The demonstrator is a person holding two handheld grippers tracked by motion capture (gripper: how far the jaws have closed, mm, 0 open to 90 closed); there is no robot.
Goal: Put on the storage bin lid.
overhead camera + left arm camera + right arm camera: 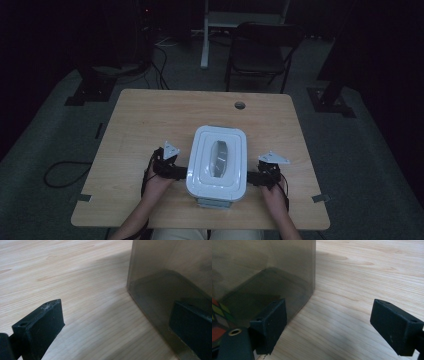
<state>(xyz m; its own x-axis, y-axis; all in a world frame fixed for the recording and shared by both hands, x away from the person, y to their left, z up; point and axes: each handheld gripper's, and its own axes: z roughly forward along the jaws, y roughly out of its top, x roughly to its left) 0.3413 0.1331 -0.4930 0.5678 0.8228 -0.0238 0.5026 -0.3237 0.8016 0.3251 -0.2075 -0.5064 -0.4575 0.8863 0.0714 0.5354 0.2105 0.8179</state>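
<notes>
I held my left tongs (181, 173) and right tongs (252, 178) open beside the white-lidded smoky plastic box (217, 161) on the light wooden bench (150, 115).

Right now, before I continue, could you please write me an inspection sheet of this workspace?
Surface: wooden table, bare wood around the box, a round cable hole near the far edge.
Job's things: lidded plastic box with a white lid and smoky translucent walls, standing near the near edge; something multicoloured shows faintly through its wall.
Clutter: nothing seen.
Grippers: left gripper at the box's left side, right gripper at its right side; both open, jaws beside the walls, not clamping.
Cables: black cables on the floor, left of the table and beyond it.
Surroundings: dark room, grey floor, folding chair behind the table.
</notes>
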